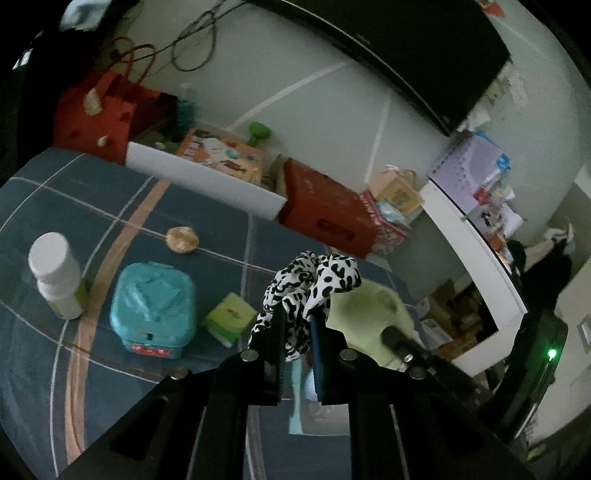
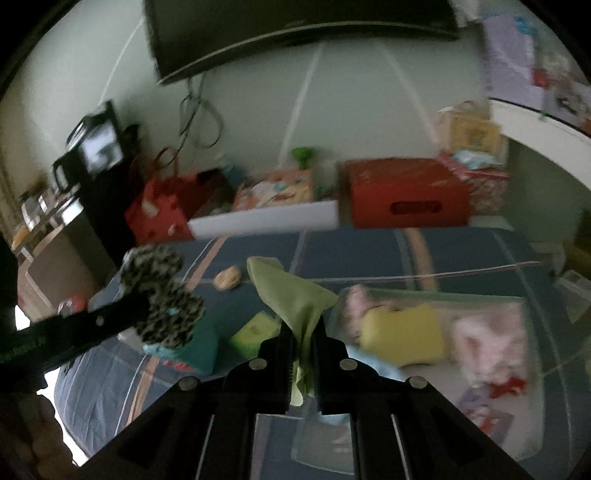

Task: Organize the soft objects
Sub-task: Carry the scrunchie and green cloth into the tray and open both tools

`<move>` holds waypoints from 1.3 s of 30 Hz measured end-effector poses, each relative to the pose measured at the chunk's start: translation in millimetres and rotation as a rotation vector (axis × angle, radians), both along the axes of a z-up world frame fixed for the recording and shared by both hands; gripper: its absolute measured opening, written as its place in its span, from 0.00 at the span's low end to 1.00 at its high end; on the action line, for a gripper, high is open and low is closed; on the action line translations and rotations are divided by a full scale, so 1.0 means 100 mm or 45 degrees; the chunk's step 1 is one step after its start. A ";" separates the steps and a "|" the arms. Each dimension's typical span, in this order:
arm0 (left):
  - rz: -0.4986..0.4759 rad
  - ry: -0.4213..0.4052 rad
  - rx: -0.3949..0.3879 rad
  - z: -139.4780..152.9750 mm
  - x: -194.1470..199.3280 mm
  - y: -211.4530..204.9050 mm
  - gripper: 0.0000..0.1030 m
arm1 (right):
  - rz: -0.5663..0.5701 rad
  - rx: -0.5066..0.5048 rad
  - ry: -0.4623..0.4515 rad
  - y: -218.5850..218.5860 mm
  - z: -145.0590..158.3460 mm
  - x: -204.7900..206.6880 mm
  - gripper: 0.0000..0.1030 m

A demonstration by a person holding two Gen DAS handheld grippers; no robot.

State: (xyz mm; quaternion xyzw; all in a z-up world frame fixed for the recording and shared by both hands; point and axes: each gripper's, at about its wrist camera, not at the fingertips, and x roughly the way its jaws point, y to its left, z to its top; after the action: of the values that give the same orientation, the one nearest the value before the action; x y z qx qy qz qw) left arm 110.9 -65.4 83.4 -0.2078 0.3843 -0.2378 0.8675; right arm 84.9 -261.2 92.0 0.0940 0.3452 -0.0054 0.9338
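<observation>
Left wrist view: the left gripper [image 1: 300,328] is clamped on a black-and-white spotted cloth [image 1: 310,284], held above the blue bedspread [image 1: 110,206], right of the teal tissue box [image 1: 153,308].

Right wrist view: the right gripper [image 2: 303,338] pinches a green cloth [image 2: 295,299], raised left of the clear bin [image 2: 532,310] holding a yellow sponge [image 2: 404,332].

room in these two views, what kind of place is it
Probably a lived-in bedroom or living room at home: a blue striped bed cover serves as the work surface, a dark wall-mounted tv hangs above, and gift bags and boxes like the red box are stacked along the wall.
</observation>
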 end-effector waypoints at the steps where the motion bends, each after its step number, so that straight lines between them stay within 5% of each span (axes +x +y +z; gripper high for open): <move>1: -0.018 -0.003 -0.001 0.00 0.00 -0.04 0.12 | -0.033 -0.003 -0.009 -0.07 0.03 -0.03 0.09; 10: -0.200 -0.002 0.027 -0.03 -0.11 -0.53 0.12 | -0.265 -0.042 -0.005 -0.62 0.17 -0.28 0.09; 20: -0.369 0.095 0.104 -0.29 -0.20 -1.02 0.12 | -0.349 -0.033 0.106 -0.85 -0.02 -0.29 0.09; 32: -0.435 0.354 0.244 -0.98 -0.07 -1.35 0.12 | -0.344 -0.015 0.397 -0.96 -0.69 -0.07 0.09; 39: -0.438 0.384 0.271 -1.08 -0.06 -1.42 0.12 | -0.322 0.003 0.504 -0.97 -0.96 0.00 0.09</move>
State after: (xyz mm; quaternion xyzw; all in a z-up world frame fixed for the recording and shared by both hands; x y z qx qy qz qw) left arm 104.7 -207.2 -24.3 -0.0798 0.5620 -0.3065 0.7641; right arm 85.1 -358.7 -3.6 0.1347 0.5072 -0.1402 0.8396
